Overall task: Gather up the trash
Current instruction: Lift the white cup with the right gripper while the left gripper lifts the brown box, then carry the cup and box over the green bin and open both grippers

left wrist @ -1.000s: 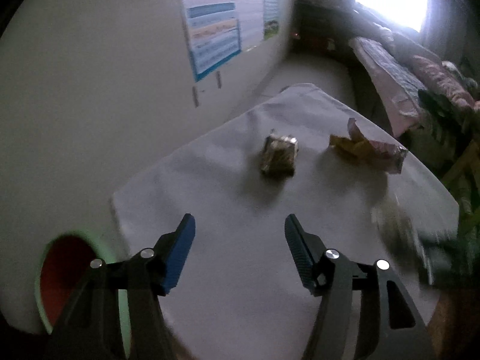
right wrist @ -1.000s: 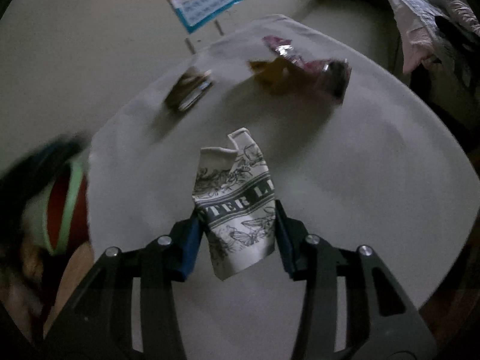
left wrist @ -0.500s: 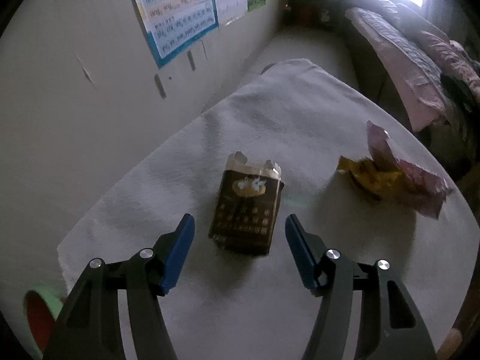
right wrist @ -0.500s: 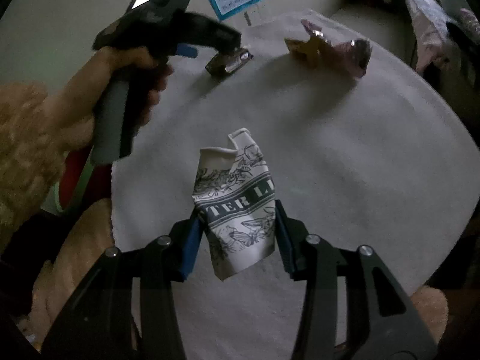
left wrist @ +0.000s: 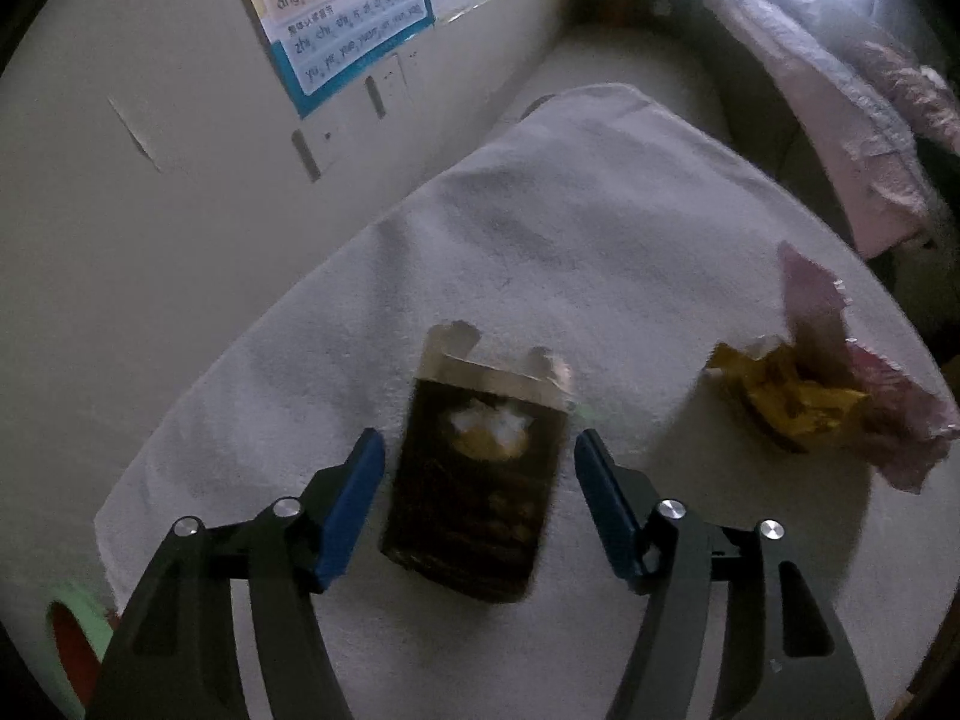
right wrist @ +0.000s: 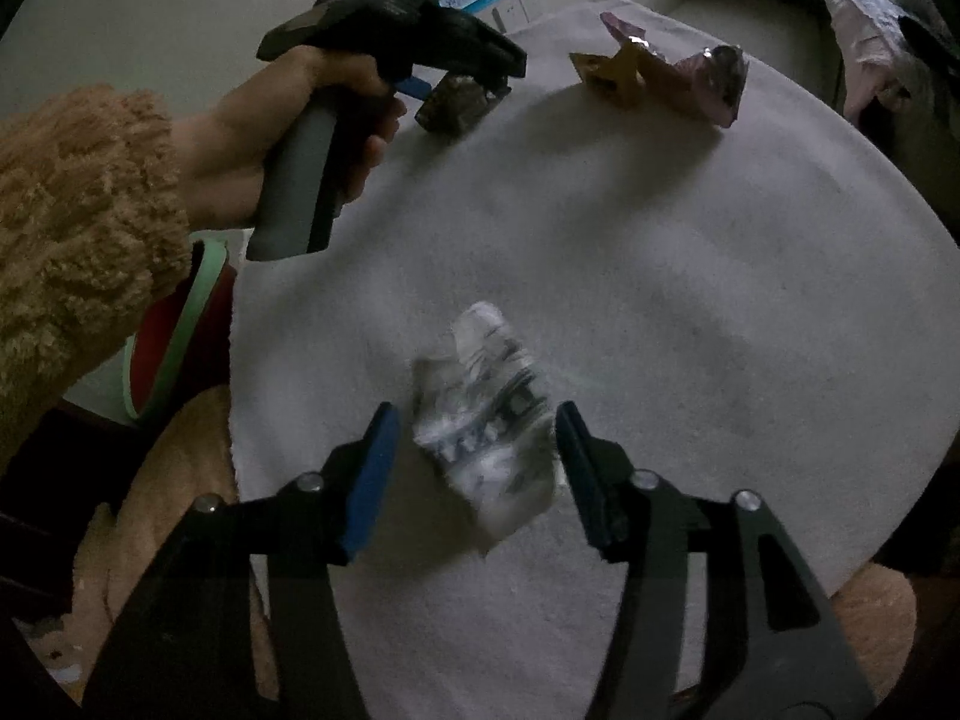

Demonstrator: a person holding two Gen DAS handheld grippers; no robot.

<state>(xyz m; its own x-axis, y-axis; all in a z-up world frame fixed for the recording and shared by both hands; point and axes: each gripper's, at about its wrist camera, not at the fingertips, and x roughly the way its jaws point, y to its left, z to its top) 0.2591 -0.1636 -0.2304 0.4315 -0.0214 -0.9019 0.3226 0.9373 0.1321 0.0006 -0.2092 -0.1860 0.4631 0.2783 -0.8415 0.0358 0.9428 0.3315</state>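
Note:
A dark brown torn carton (left wrist: pixel 480 480) lies on the white-clothed table (left wrist: pixel 570 252) between the fingers of my open left gripper (left wrist: pixel 477 492), which straddles it without touching. In the right wrist view the left gripper (right wrist: pixel 456 84) hovers over that carton (right wrist: pixel 456 105). My right gripper (right wrist: pixel 474 468) is open, and the white printed paper wrapper (right wrist: pixel 486 420) is blurred between its fingers, loose from the pads. A crumpled yellow and pink wrapper (left wrist: pixel 822 396) lies at the right, and also shows in the right wrist view (right wrist: pixel 666 78).
A red bin with a green rim (right wrist: pixel 174 330) stands off the table's left edge, also low in the left wrist view (left wrist: pixel 66 642). A wall with posters (left wrist: pixel 348 12) runs along the far left. Bedding (left wrist: pixel 840 96) lies behind the table.
My left gripper has moved forward until its fingers flank the brown carton. My right gripper has opened and let go of the white paper wrapper, which now blurs between the fingers.

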